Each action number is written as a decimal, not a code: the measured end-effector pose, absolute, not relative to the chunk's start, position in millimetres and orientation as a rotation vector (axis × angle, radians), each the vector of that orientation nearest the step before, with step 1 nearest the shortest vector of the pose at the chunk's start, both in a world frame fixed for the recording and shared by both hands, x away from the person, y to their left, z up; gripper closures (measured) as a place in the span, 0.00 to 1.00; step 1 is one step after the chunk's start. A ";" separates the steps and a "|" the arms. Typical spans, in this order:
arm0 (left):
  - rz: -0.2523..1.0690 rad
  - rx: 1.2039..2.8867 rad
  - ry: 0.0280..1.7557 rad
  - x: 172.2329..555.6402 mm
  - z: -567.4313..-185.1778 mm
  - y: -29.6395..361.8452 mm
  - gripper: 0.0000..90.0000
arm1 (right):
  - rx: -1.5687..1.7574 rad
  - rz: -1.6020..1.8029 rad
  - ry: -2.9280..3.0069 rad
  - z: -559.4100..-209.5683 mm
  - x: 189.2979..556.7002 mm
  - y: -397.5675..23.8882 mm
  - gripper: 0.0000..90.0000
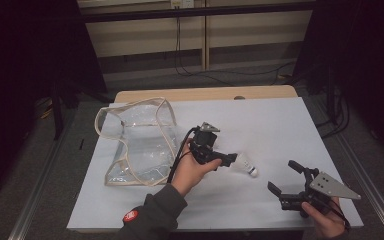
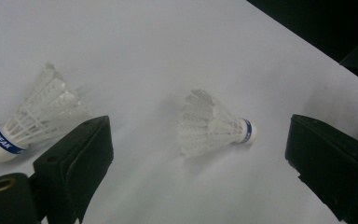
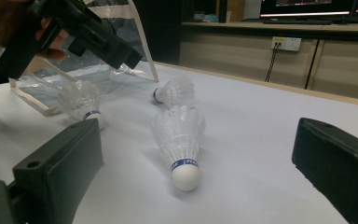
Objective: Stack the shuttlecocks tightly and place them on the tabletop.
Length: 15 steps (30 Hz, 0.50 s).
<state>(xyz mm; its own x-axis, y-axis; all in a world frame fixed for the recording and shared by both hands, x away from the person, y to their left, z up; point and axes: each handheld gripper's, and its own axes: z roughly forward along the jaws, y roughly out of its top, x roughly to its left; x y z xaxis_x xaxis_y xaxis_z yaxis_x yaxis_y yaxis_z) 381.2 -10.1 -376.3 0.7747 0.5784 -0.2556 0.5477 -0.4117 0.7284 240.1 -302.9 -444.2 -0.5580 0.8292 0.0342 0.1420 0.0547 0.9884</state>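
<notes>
The shuttlecock (image 2: 25,122) at the left of the left gripper view carries a blue band around its white cork base, printed with white capital letters that read "PEAK". The second shuttlecock (image 2: 214,125) in that view has the same blue band, but its print is too small to read. In the right gripper view, the nearest shuttlecock (image 3: 181,140) has a blue band with white lettering, too blurred to read. The red round badge (image 1: 130,215) on the person's sleeve bears white marks, not legible.

White-covered table (image 1: 280,125), clear plastic bag (image 1: 135,145), three shuttlecocks (image 3: 179,140) lying on it
</notes>
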 end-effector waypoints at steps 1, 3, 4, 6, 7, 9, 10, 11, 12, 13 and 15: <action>0.043 2.098 0.832 379.4 -376.5 -9.8 0.09 | 0.974 1.550 1.765 -444.2 240.1 -302.8 0.01; 0.031 2.103 0.820 375.8 -376.4 -8.7 0.09 | 0.973 1.545 1.768 -444.2 240.1 -302.9 0.01; 0.031 2.100 0.817 373.7 -376.6 -8.1 0.09 | 0.972 1.543 1.770 -444.2 240.1 -303.1 0.01; 0.014 2.102 0.806 370.1 -377.1 -6.4 0.09 | 0.973 1.546 1.767 -444.1 239.9 -303.1 0.01; 0.011 2.102 0.796 368.5 -377.6 -5.1 0.08 | 0.973 1.546 1.767 -444.1 239.9 -303.1 0.01; -0.007 2.105 0.784 364.6 -378.4 -3.2 0.08 | 0.973 1.546 1.765 -444.1 239.9 -303.1 0.01; -0.005 2.108 0.775 363.0 -379.0 -1.9 0.08 | 0.974 1.546 1.765 -444.2 239.8 -303.0 0.01; -0.016 2.105 0.774 361.1 -379.5 -0.9 0.08 | 0.971 1.544 1.766 -444.2 239.9 -303.2 0.01; -0.015 2.109 0.764 359.7 -380.2 0.3 0.08 | 0.971 1.545 1.767 -444.1 239.8 -303.1 0.01; -0.018 2.111 0.762 358.2 -380.6 1.6 0.08 | 0.973 1.543 1.767 -444.0 239.6 -303.0 0.01; -0.012 2.113 0.756 355.5 -381.7 3.6 0.08 | 0.976 1.544 1.768 -444.2 239.9 -303.0 0.01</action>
